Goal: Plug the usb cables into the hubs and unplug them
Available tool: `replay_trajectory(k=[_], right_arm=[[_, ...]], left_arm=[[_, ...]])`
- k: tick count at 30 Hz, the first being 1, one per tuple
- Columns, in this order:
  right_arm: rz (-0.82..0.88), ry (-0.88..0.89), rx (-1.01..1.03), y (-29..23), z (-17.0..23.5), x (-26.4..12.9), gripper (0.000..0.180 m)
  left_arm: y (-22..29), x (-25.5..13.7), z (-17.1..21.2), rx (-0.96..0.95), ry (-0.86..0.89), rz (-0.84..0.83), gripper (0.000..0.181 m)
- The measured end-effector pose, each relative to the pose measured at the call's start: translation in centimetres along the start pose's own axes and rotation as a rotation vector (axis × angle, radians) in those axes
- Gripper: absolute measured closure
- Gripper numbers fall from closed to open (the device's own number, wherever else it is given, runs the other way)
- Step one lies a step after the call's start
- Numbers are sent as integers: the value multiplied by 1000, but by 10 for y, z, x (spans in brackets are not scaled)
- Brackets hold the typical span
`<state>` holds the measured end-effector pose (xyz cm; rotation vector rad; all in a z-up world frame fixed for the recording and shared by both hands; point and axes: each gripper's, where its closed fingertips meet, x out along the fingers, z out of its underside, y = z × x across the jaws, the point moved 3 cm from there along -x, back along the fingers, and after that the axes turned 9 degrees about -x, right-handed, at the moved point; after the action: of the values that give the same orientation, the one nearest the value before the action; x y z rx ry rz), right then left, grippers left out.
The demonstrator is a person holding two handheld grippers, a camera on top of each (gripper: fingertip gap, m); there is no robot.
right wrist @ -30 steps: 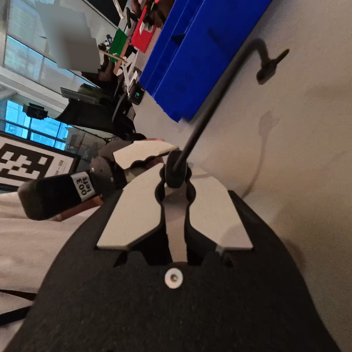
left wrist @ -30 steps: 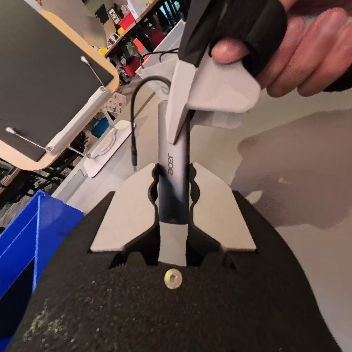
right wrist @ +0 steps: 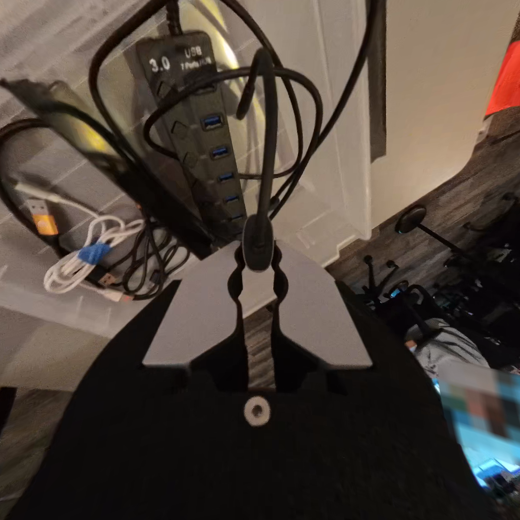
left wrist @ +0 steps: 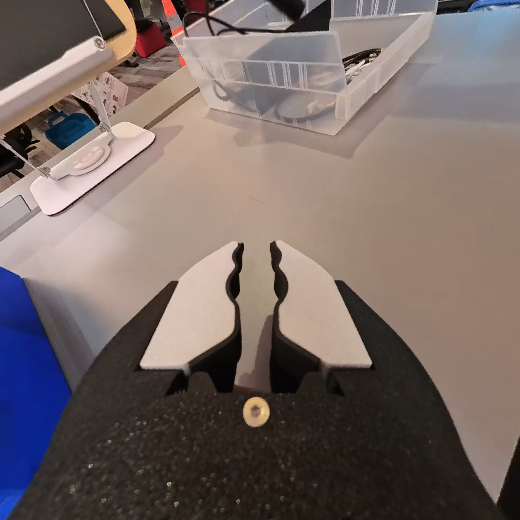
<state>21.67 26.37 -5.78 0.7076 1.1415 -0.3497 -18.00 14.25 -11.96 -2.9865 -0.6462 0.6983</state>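
Room: open workspace with chairs, dark patterned floor and shelving blurred behind the desk; red and orange shapes far off
Surface: pale grey table (left wrist: 323,197), bare in front of the left gripper, with a tablet stand (left wrist: 92,168) at its left edge and a blue bin (left wrist: 25,380) close by on the left
Clear bin: translucent plastic bin (left wrist: 374,84) sits well beyond the left gripper; seen from above in the right wrist view, it holds a black multi-port hub (right wrist: 202,135) with a row of blue ports, loops of black cable, a bundled white cable (right wrist: 81,264) and an orange plug (right wrist: 45,222)
Task's thing: small hub (right wrist: 258,247), a slim body with a short black lead (right wrist: 266,135) curling off its far end, is held over the clear bin
Right gripper (right wrist: 258,253): fingertips pinch the end of the small hub, lead hanging towards the bin
Left gripper (left wrist: 256,247): fingers slightly spread with nothing between them, low over the table
Step in hand, as I judge it: putting the small hub back in the bin
Doing it well: lower it over a free patch beside the black hub, let the lead settle first so it does not snag the loops, then part the fingers low rather than dropping
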Motion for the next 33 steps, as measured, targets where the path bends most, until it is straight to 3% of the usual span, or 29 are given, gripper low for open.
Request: replay_trajectory(k=[3, 5, 10, 14, 18, 22, 25, 28, 33], right_arm=[[8, -11, -14, 3, -25, 35, 163], [5, 12, -12, 2, -35, 52, 153], [-73, 100, 71, -6, -39, 66, 134], [-137, 259, 171, -11, -28, 55, 131], [-100, 463, 314, -16, -1, 13, 126], [92, 742, 502, -52, 37, -55, 132], [173, 1047, 675, -117, 48, -87, 132], [144, 1236, 869, -195, 38, -75, 122], [245, 1113, 1130, -262, 34, -30, 122]], left_arm=[[-2, -1, -1, -13, 8, 3, 162], [-3, -2, 0, -31, 10, 11, 161], [-3, -2, 4, -117, -2, 64, 156], [0, -12, -3, -214, 22, 133, 156], [-7, -40, -3, -263, 67, 108, 156], [-31, -85, -4, -297, 166, -24, 156], [-60, -125, 5, -343, 234, -181, 156], [-94, -163, 36, -430, 190, -379, 157], [-139, -200, 84, -495, 41, -573, 154]])
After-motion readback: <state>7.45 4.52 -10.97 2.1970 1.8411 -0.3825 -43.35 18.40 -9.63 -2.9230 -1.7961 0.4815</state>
